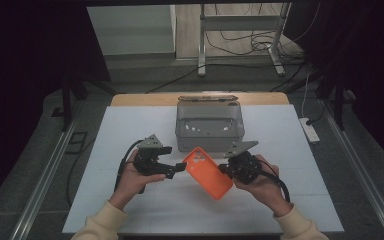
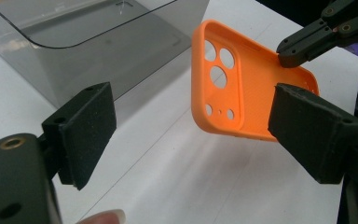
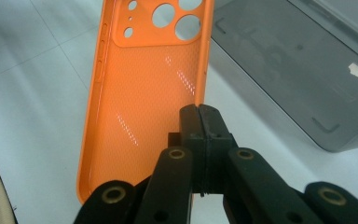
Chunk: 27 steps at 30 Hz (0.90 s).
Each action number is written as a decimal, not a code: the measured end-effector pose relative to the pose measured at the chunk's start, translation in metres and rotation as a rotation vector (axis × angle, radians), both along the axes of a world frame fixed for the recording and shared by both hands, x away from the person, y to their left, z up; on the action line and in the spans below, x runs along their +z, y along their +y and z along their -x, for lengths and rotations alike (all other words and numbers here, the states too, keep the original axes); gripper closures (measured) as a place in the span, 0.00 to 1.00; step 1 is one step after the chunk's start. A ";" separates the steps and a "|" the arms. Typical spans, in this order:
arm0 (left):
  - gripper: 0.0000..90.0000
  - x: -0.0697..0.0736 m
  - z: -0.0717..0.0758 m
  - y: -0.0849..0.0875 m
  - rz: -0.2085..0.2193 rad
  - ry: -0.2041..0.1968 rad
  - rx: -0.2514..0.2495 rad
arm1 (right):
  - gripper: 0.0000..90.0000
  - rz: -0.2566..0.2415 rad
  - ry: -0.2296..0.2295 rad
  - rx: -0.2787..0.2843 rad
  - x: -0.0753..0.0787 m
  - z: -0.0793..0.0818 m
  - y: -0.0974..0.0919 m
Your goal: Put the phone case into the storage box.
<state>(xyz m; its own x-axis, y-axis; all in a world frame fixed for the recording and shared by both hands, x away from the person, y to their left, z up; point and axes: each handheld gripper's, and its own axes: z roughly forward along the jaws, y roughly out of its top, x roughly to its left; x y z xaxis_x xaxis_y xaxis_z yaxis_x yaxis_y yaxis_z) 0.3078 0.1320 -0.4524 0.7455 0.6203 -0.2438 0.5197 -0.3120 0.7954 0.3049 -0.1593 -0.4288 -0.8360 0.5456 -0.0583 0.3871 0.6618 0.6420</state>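
An orange phone case hangs tilted above the white table, its camera-hole end toward the left. My right gripper is shut on the case's long side wall; in the right gripper view the pads pinch the rim of the case. My left gripper stands open close to the camera-hole end. In the left gripper view its wide-apart jaws frame the case without pressing on it, and the right gripper grips the far edge.
A grey translucent bin with its lid open stands just behind the case, near the table's far edge; it is also seen as the bin and the bin. White table surface spreads left, right and in front.
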 end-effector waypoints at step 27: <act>0.18 -0.004 -0.012 -0.014 -0.006 0.022 -0.034 | 1.00 0.006 -0.012 0.032 -0.001 0.002 0.003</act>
<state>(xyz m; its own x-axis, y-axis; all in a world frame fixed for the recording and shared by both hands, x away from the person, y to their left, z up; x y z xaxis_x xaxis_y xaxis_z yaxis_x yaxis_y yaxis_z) 0.3202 0.1178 -0.4560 0.7608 0.5960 -0.2569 0.5262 -0.3347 0.7817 0.3026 -0.1567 -0.4299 -0.8520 0.5186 -0.0714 0.3585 0.6774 0.6424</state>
